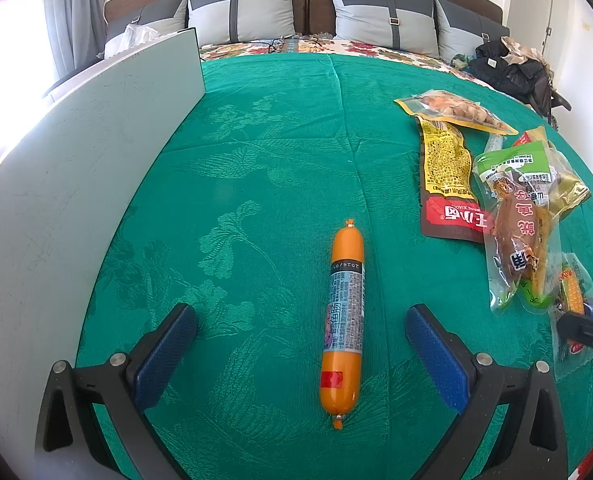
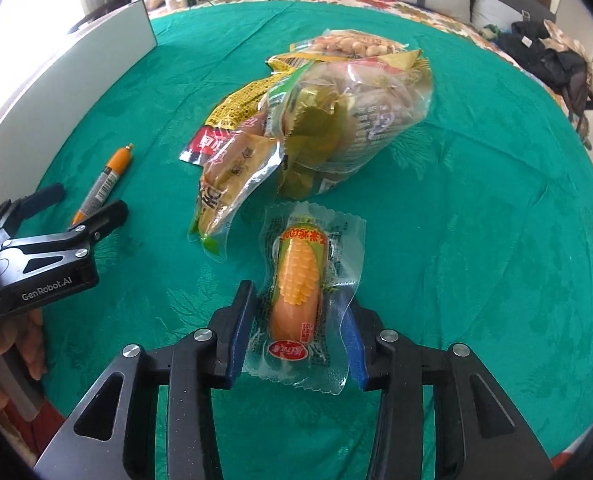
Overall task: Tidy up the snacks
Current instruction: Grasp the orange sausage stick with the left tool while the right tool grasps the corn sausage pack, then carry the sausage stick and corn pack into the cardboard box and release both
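A bed (image 1: 376, 50) with a dark headboard, grey two-tone pillows (image 1: 242, 10) and a flowered cover fills the back of the room, with pale walls behind it and a bright curtained window at the far left. A heap of dark clothes (image 1: 512, 66) lies on the bed's right end.

In front of the bed stands a round surface under a green patterned cloth (image 1: 280, 152). A pale flat board (image 1: 96, 140) stands on edge along the cloth's left side.

Right of the cloth's centre crease lies the pile of snack packets (image 2: 316, 120): a clear-and-yellow bag of nuts (image 1: 454, 112) farthest back, a yellow and red packet (image 1: 448, 184) touching it, and a clear packet with a green top and brown meat (image 1: 520, 224) overlapping that one.

An orange sausage stick (image 1: 342, 320) lies alone on the cloth, near the crease and well apart from the pile. The left claw (image 1: 300, 340) has its blue pads spread wide, one on each side of the sausage, neither touching it. A hand (image 2: 12, 344) holds this tool at the cloth's near left edge.

Just in front of the pile lies a clear packet with a corn-printed sausage (image 2: 300, 292). The right claw (image 2: 296, 344) has narrowed around its near end, blue pads pressing into the wrapper from both sides.
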Demonstrator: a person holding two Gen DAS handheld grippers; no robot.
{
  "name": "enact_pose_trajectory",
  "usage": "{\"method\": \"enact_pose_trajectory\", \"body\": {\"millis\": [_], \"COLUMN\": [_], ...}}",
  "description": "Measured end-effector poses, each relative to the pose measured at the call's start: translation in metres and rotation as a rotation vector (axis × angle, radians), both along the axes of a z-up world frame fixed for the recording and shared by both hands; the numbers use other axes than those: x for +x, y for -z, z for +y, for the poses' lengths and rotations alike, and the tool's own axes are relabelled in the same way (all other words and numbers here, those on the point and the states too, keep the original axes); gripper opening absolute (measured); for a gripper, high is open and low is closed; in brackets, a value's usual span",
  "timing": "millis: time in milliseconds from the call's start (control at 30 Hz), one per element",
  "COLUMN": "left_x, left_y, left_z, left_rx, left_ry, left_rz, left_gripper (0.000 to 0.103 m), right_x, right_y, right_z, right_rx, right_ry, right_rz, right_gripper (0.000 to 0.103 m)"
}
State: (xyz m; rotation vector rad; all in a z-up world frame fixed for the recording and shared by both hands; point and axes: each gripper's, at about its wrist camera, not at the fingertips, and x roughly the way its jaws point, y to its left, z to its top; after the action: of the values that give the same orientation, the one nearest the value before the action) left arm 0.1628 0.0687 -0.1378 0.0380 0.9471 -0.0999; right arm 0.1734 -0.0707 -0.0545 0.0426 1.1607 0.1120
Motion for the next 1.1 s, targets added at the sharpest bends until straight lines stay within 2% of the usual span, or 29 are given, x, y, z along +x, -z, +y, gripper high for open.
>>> {"method": "enact_pose_trajectory", "body": {"millis": [33, 200, 267, 333, 433, 467, 500, 533, 600, 667, 767, 867, 1000, 1100], "left_x": [0.000, -0.001, 0.000, 0.003, 0.007, 0.010, 0.012, 0.012, 0.010, 0.001, -0.018, -0.037, -0.061, -0.075], "left_y": [0.000, 0.000, -0.001, -0.004, -0.013, -0.014, -0.015, -0.016, -0.016, -0.016, -0.018, -0.024, -0.049, -0.080], "left_z": [0.000, 0.000, 0.001, 0.007, 0.017, 0.016, 0.012, 0.006, -0.011, -0.025, -0.025, -0.007, 0.014, 0.027], "left_rx": [0.000, -0.002, 0.005, -0.015, -0.092, -0.096, -0.089, -0.068, 0.003, 0.045, -0.006, -0.150, -0.260, -0.330], "left_ry": [0.000, 0.004, 0.045, 0.022, -0.033, -0.032, -0.020, 0.005, 0.081, 0.151, 0.173, 0.133, 0.109, 0.107], "left_rz": [0.000, 0.002, 0.032, 0.074, 0.114, 0.130, 0.143, 0.151, 0.157, 0.149, 0.140, 0.152, 0.109, 0.047], "left_gripper": [0.103, 0.103, 0.103, 0.100, 0.077, 0.065, 0.052, 0.045, 0.016, 0.015, 0.015, 0.015, 0.015, 0.015], "right_x": [-0.003, -0.018, -0.023, -0.029, -0.029, -0.029, -0.031, -0.030, -0.033, -0.036, -0.038, -0.045, -0.047, -0.048], "right_y": [-0.004, -0.003, -0.001, -0.001, 0.002, 0.003, 0.004, 0.004, 0.004, 0.003, -0.001, -0.007, -0.018, -0.030], "right_z": [-0.008, -0.038, -0.045, -0.046, -0.050, -0.051, -0.053, -0.053, -0.053, -0.056, -0.060, -0.062, -0.047, -0.025], "right_rx": [0.024, 0.088, 0.130, 0.155, 0.191, 0.208, 0.219, 0.224, 0.227, 0.232, 0.231, 0.230, 0.245, 0.262], "right_ry": [0.022, 0.116, 0.128, 0.132, 0.141, 0.148, 0.151, 0.151, 0.144, 0.144, 0.156, 0.165, 0.135, 0.084], "right_rz": [-0.011, -0.024, -0.032, -0.047, -0.053, -0.059, -0.062, -0.064, -0.072, -0.077, -0.086, -0.103, -0.137, -0.165], "right_gripper": [0.024, 0.024, 0.024, 0.024, 0.024, 0.024, 0.024, 0.024, 0.024, 0.024, 0.024, 0.024, 0.024, 0.024]}}
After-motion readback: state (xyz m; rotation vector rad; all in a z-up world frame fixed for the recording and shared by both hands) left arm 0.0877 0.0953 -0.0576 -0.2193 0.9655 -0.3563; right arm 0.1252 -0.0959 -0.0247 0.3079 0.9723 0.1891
